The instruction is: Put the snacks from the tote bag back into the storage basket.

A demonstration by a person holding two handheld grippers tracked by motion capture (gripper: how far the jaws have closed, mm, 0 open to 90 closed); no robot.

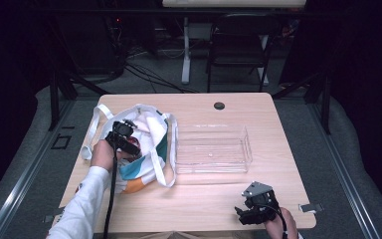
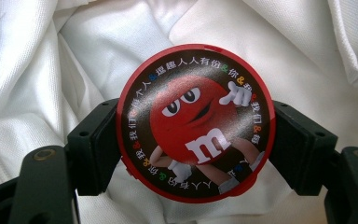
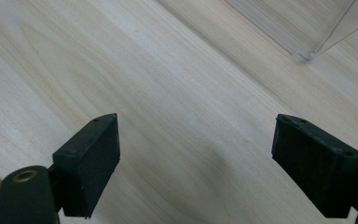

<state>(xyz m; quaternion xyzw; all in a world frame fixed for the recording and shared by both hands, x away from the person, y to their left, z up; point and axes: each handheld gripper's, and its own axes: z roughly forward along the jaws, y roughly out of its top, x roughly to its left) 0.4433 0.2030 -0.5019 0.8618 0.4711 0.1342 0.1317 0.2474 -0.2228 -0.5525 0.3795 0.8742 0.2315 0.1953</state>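
overhead forward-down, two close gripper views

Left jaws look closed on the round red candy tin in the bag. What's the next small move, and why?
Probably lift the left hand-held gripper straight up out of the white cloth tote bag. Its pads already press both sides of the round red candy tin, and the clear plastic tray waits beside the bag.

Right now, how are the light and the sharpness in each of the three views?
High view: dim, dark surroundings, soft detail on the tote bag. Left gripper view: bright and sharp, slight glare on the red round tin. Right gripper view: evenly lit table, faint shadow, jaws slightly soft.
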